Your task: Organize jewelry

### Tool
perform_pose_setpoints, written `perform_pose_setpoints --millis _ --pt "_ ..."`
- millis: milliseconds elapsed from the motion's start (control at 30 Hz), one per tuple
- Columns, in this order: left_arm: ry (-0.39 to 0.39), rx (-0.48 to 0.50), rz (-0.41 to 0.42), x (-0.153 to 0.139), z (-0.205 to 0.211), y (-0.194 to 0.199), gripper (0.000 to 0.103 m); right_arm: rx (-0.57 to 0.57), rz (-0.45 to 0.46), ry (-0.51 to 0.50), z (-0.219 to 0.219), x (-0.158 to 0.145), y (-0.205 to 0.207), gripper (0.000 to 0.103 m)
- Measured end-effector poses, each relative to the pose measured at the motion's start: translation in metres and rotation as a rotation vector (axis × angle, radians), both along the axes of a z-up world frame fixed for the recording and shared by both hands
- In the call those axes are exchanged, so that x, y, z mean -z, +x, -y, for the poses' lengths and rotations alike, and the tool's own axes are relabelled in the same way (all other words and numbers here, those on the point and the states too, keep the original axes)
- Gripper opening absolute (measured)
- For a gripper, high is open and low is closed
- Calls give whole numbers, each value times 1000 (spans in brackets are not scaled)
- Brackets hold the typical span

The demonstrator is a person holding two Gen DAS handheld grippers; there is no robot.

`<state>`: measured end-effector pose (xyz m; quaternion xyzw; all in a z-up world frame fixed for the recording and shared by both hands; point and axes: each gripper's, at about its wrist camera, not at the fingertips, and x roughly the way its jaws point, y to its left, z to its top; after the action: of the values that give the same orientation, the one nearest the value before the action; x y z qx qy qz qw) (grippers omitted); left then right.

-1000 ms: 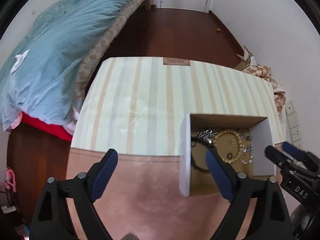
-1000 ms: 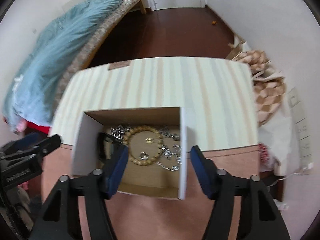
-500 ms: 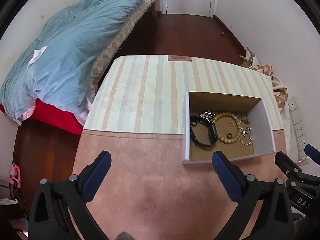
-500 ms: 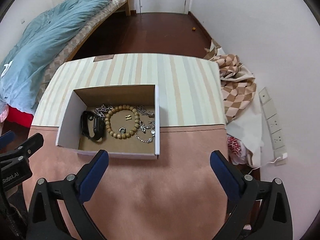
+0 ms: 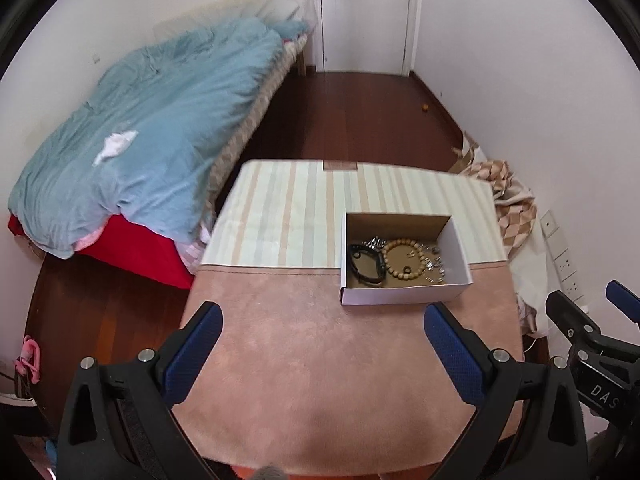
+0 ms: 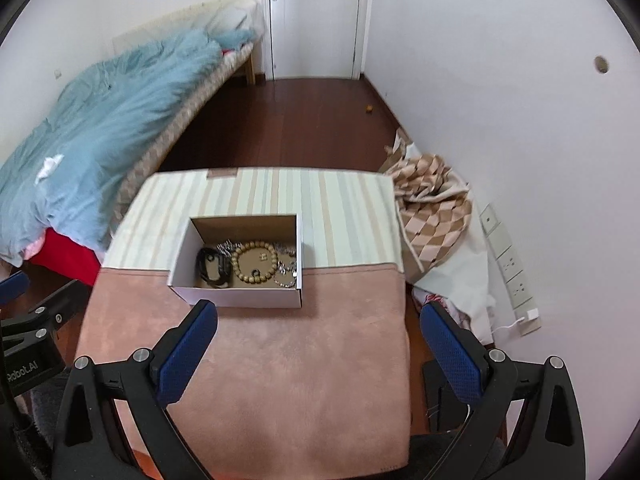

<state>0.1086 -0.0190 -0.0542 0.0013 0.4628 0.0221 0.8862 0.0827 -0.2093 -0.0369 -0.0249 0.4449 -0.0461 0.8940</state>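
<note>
Now both grippers have backed up and away from the box [image 6: 240, 276] vs 1 s ago, when they were right over it. Left gripper [image 5: 322, 360] and right gripper [image 6: 320, 354] are spread wide, nothing in either. Box sits toward the table [image 6: 280, 380] right edge, across the seam between pink cloth and striped cloth [image 6: 280, 192]. Inside: bead bracelet [image 6: 256, 262], black band [image 6: 212, 266], silver chains [image 6: 286, 270], all loose on the floor of the box. Looks like jewelry is all in, so task prob done or nearly.
</note>
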Motion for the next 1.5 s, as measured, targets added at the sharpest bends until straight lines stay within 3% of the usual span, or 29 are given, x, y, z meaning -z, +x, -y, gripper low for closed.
perform_pose_setpoints --millis 333,633,1000,1500 --pt "-6 -9 76 -54 -1 -44 103 -14 133 -12 -6 -74 -59 103" --pt "-9 -1 112 -85 -3 -65 103 -27 168 16 -7 -105 -86 103" --pt "-14 5 96 -93 4 -61 103 -29 164 19 -8 -117 -79 103" --pt "3 2 -18 -66 15 0 103 17 69 18 5 -88 -9 103"
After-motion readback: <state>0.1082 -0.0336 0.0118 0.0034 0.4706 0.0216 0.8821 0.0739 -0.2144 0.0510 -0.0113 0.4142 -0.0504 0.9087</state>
